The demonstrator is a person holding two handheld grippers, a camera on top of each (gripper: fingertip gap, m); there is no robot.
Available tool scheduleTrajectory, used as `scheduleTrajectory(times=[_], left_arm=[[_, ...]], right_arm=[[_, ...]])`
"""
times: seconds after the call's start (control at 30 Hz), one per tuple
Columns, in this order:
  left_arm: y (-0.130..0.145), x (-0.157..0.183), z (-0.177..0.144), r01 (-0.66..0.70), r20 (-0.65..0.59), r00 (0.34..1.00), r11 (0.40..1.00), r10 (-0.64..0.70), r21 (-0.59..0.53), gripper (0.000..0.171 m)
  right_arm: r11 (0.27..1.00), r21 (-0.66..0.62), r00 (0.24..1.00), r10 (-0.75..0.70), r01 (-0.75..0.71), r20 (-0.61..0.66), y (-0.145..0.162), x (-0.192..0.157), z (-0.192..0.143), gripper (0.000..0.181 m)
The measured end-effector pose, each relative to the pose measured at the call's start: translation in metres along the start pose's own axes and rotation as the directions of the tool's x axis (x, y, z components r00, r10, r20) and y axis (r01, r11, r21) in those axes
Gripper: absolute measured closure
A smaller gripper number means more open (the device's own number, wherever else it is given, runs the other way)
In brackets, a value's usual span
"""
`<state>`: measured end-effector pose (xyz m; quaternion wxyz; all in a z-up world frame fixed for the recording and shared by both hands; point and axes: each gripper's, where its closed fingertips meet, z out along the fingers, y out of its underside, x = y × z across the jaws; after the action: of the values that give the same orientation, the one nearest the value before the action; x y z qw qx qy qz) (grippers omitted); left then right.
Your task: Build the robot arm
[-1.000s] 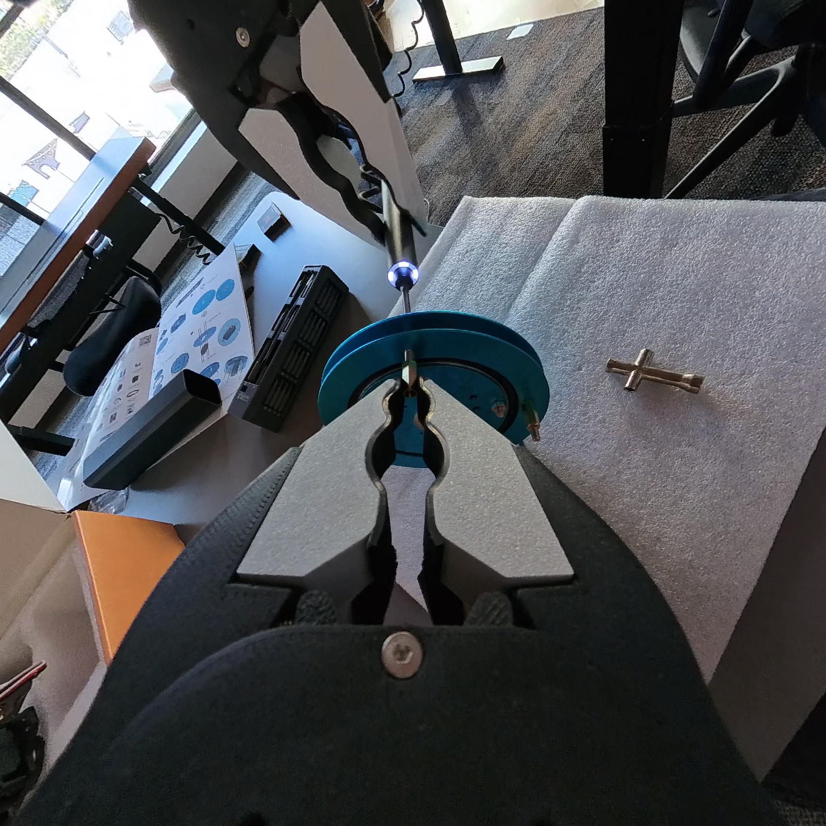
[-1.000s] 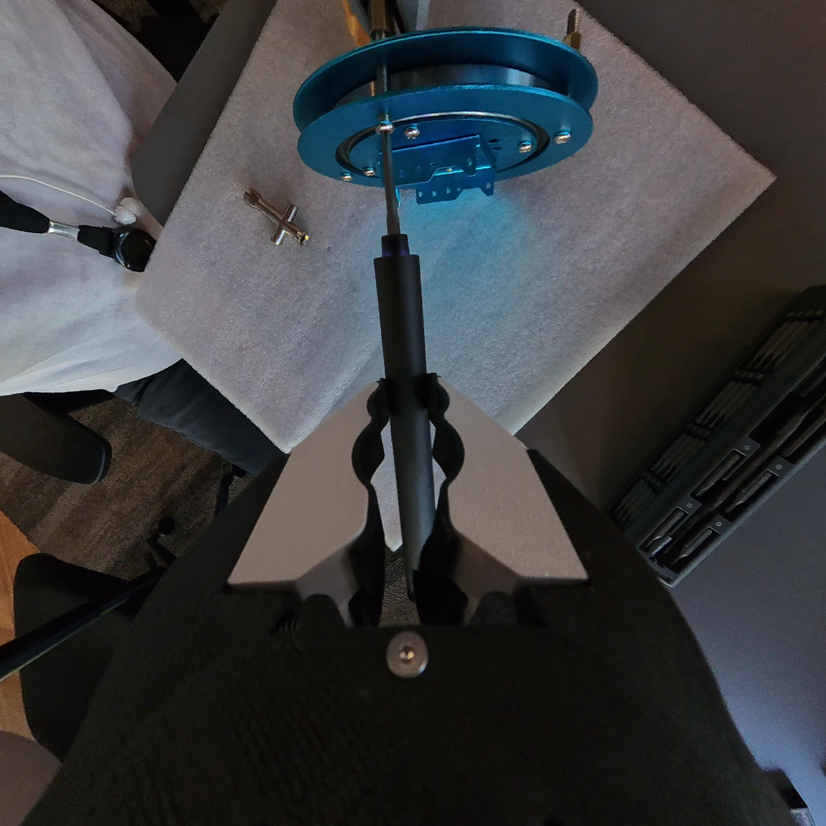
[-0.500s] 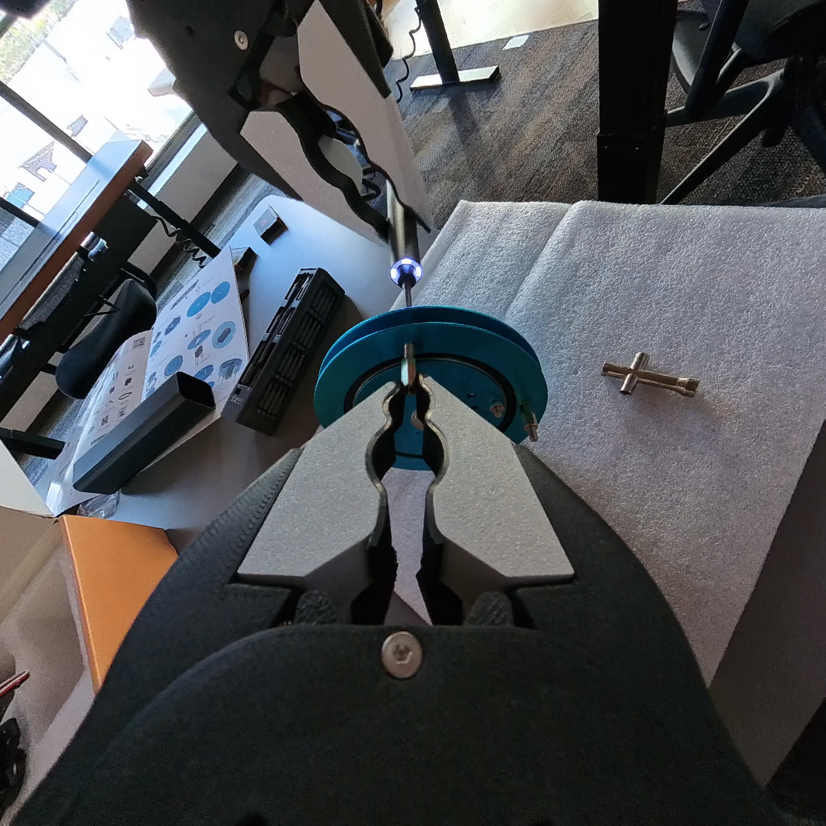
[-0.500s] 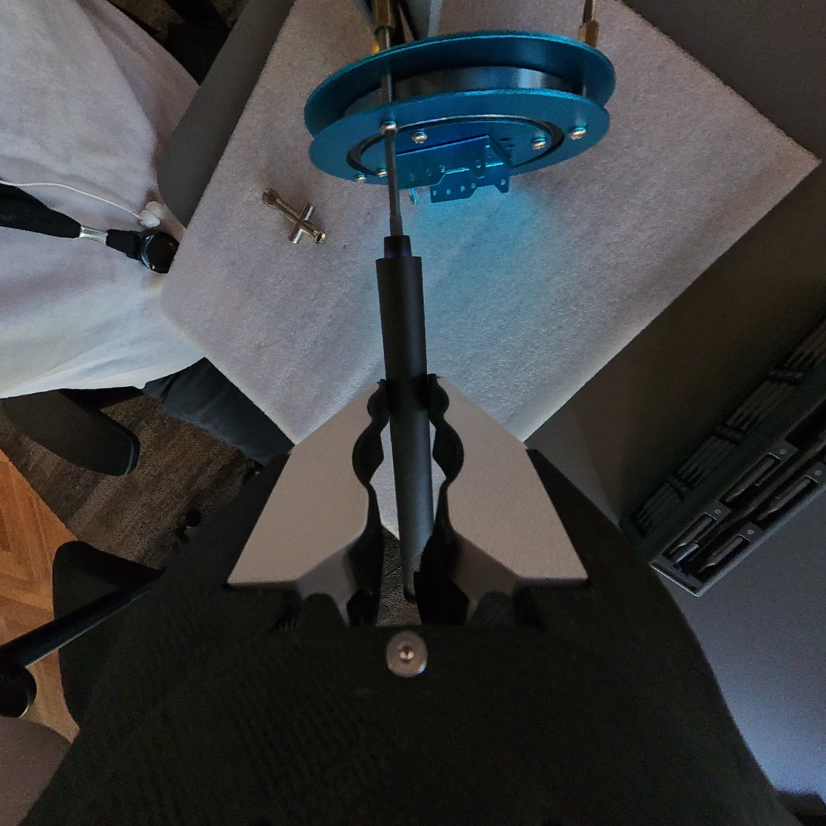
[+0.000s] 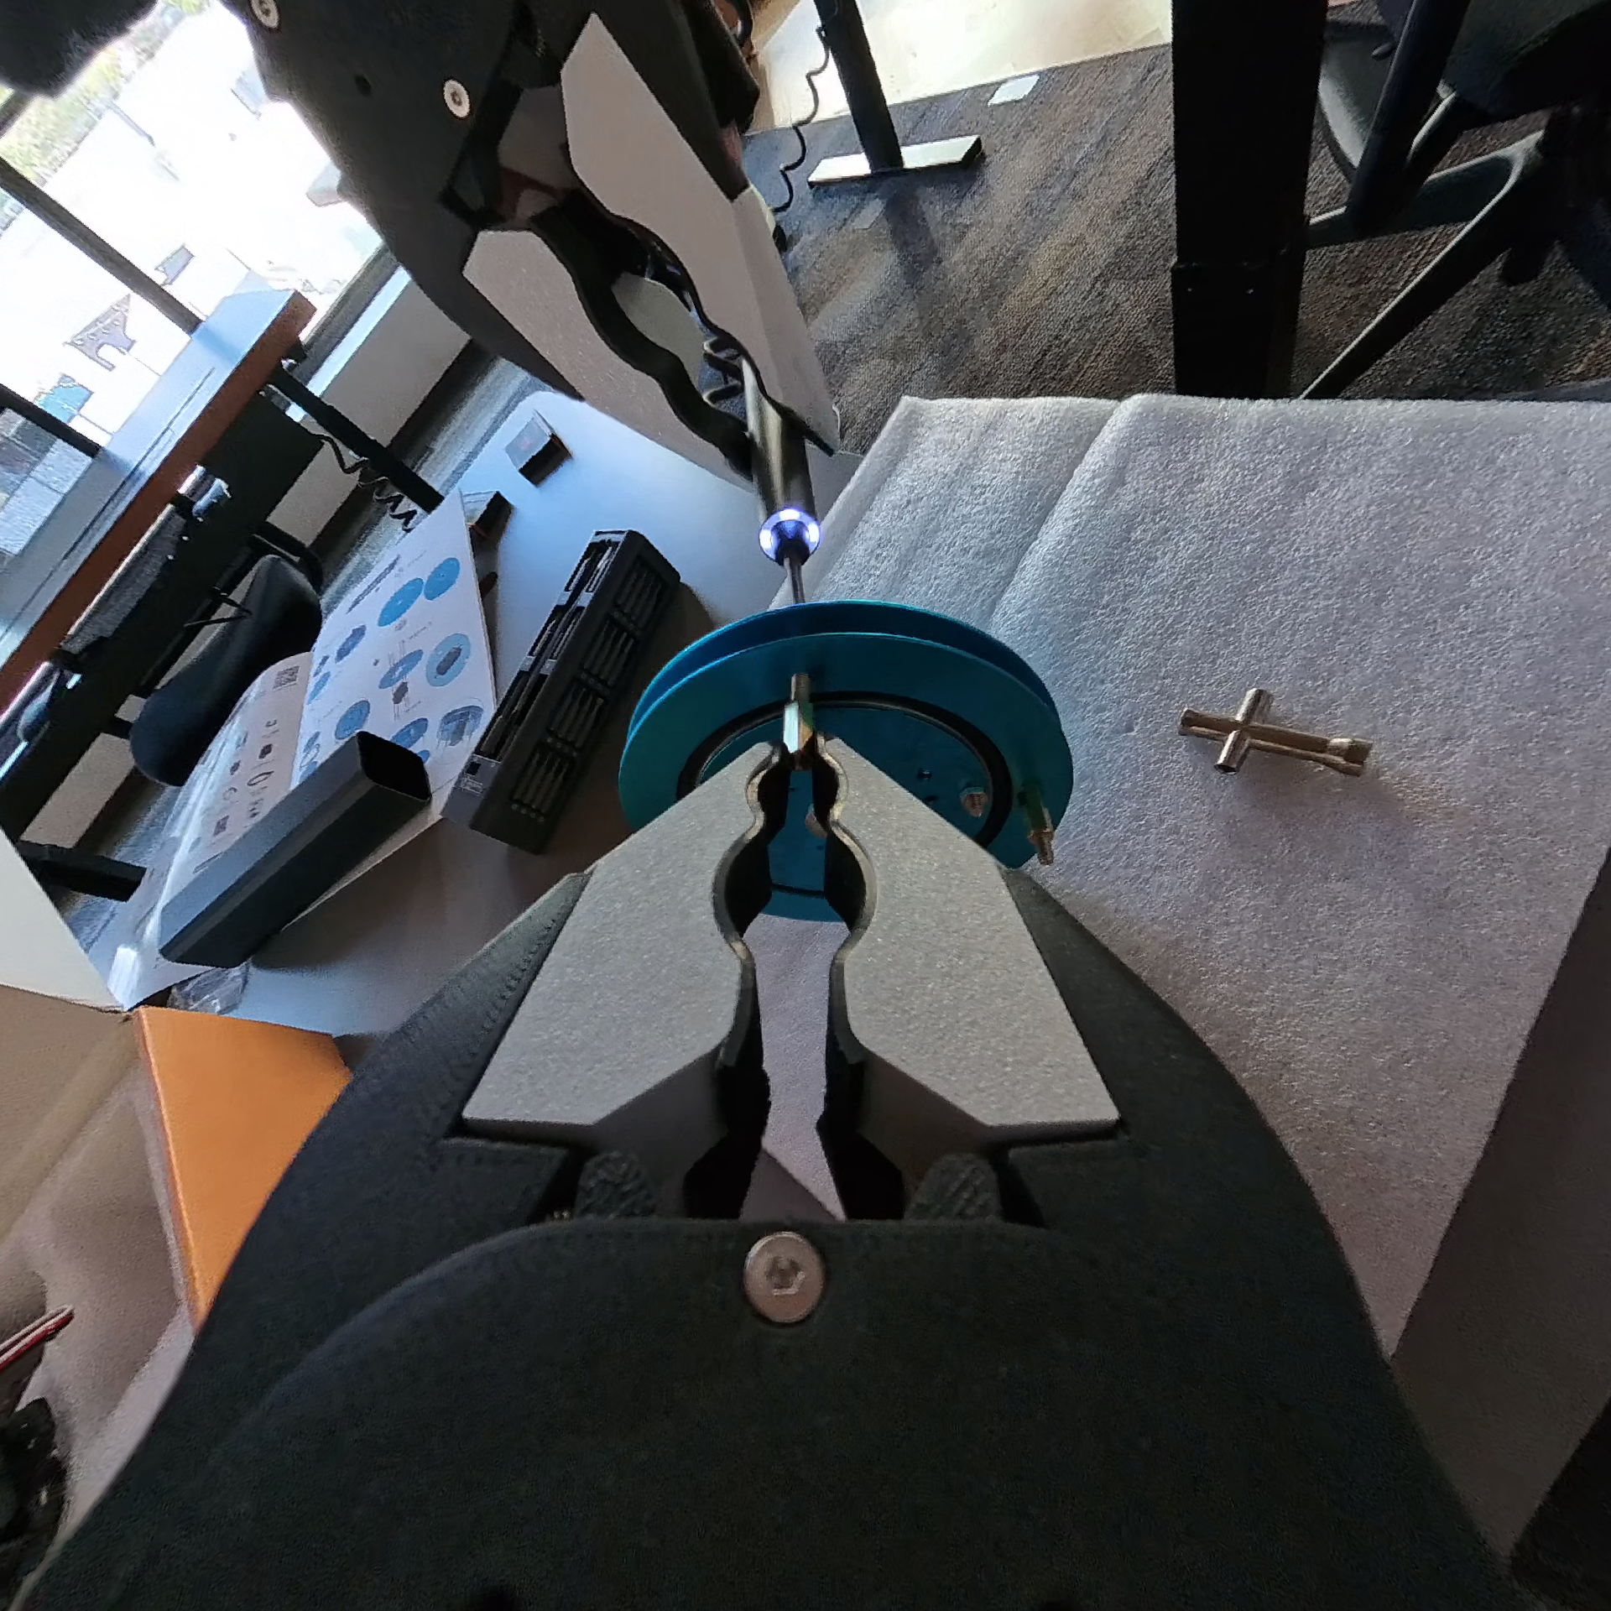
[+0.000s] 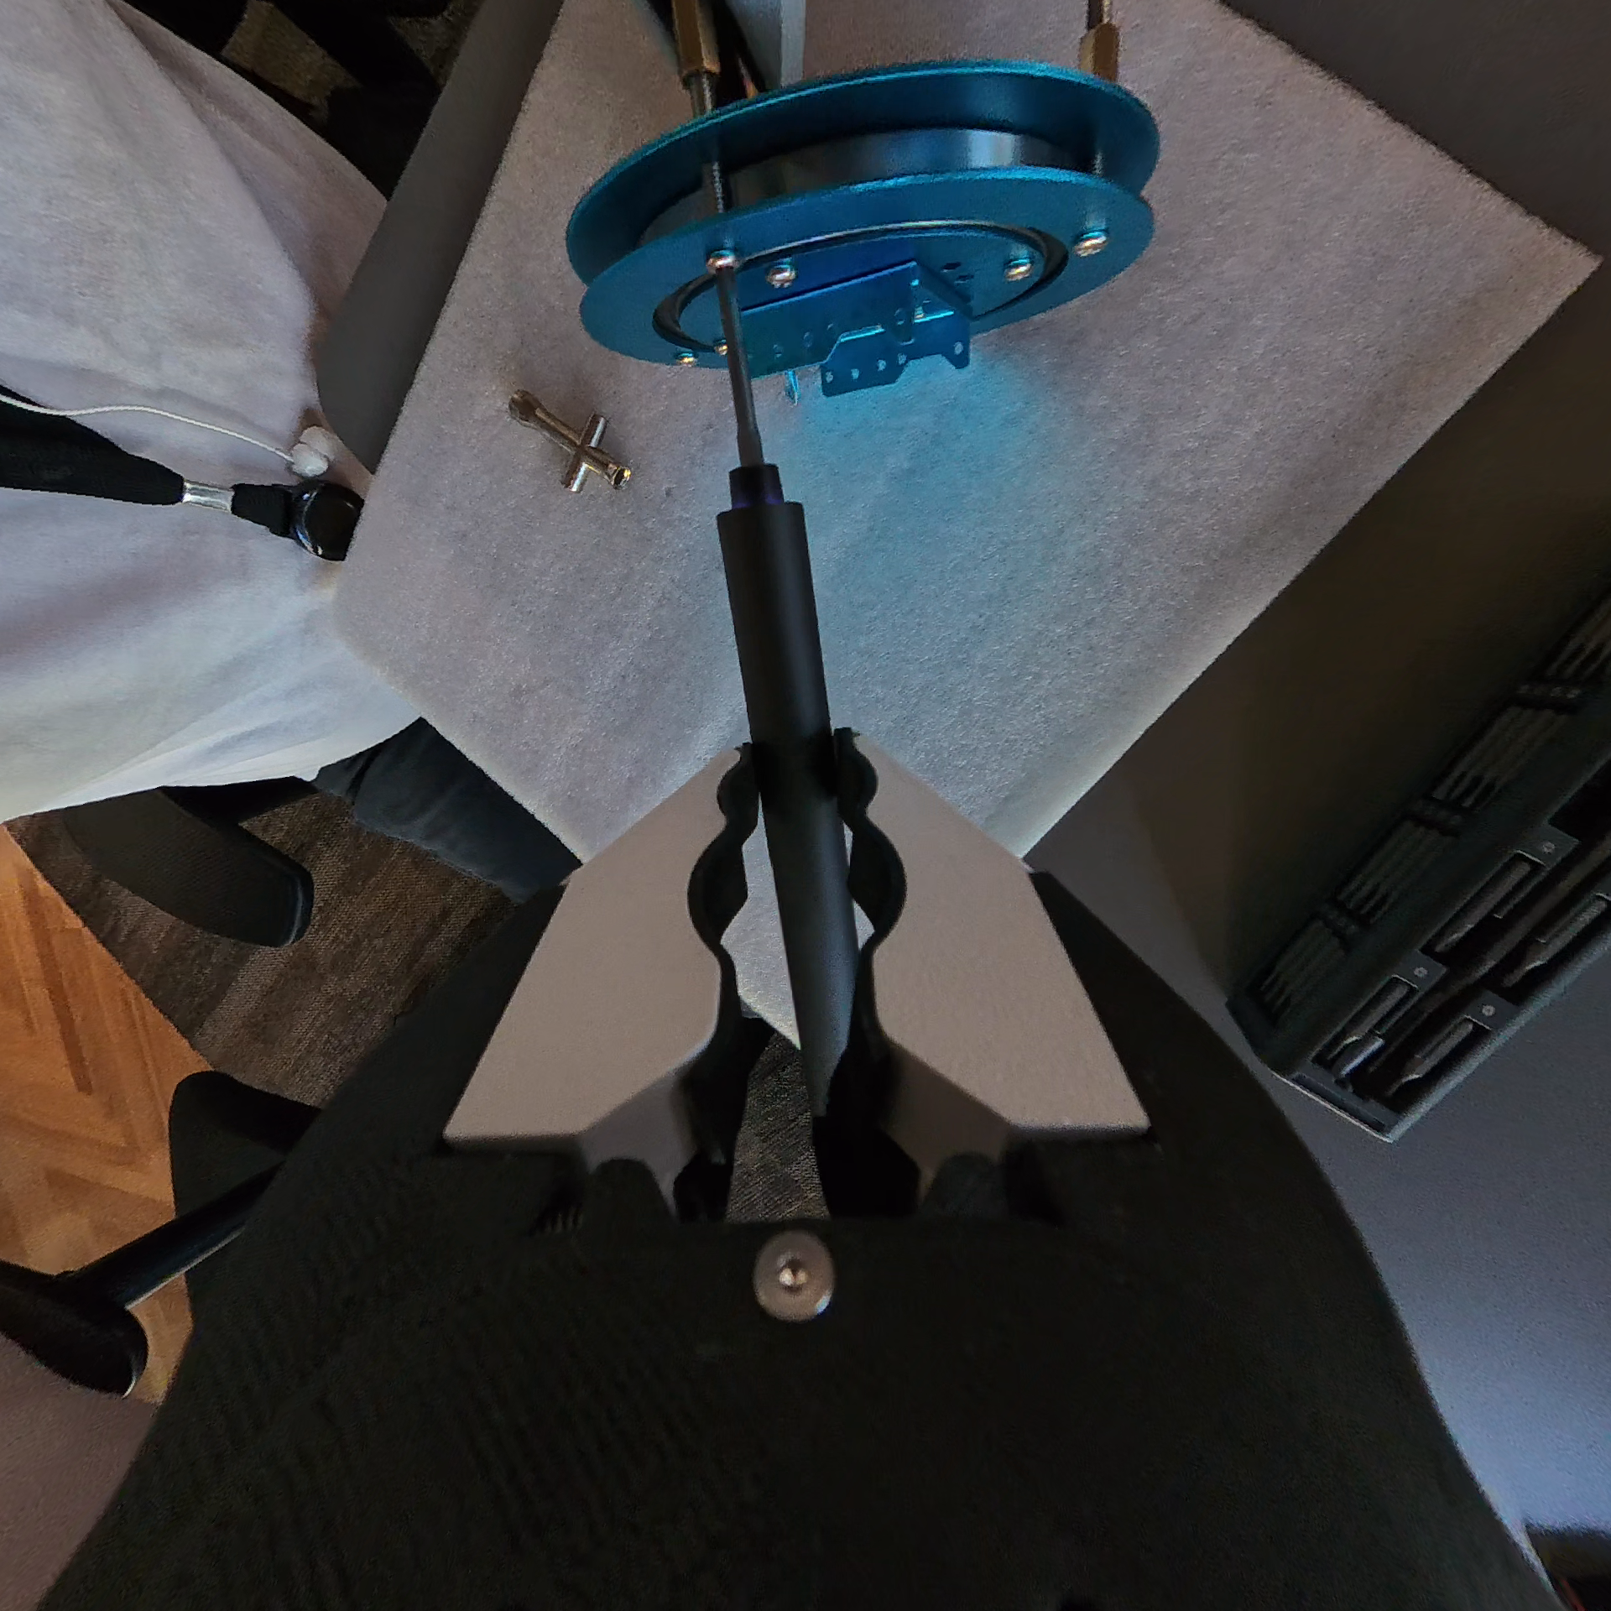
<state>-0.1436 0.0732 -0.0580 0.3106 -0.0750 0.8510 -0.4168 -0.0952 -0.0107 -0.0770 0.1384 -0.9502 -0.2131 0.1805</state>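
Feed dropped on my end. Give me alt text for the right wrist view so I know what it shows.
The right gripper is shut on a slim dark grey electric screwdriver, its bit set on a screw at the rim of a blue metal double-disc assembly held above a white foam pad. A small silver cross-shaped wrench lies on the pad to the left.

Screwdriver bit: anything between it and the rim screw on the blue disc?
Nothing visible. The right gripper holds the screwdriver, and its bit already meets the rim screw of the blue disc. The bracket sits beside the shaft, and the cross wrench lies apart on the foam.
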Motion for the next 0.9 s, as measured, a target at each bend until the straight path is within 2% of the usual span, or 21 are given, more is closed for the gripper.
scheduleTrajectory(times=[0.23,0.9], left_arm=[[-0.0009,-0.0007,-0.0009,0.090,-0.027,0.996,0.995,-0.089,0.053,0.168],[-0.0059,-0.0021,-0.0095,0.220,-0.046,0.976,0.959,-0.215,0.181,0.168]], right_arm=[[1.000,-0.001,1.000,-0.004,0.004,-0.004,-0.0010,-0.0017,-0.0006,0.165],[0.999,-0.031,0.999,-0.022,0.021,-0.025,-0.0001,-0.0002,0.0025,0.165]])
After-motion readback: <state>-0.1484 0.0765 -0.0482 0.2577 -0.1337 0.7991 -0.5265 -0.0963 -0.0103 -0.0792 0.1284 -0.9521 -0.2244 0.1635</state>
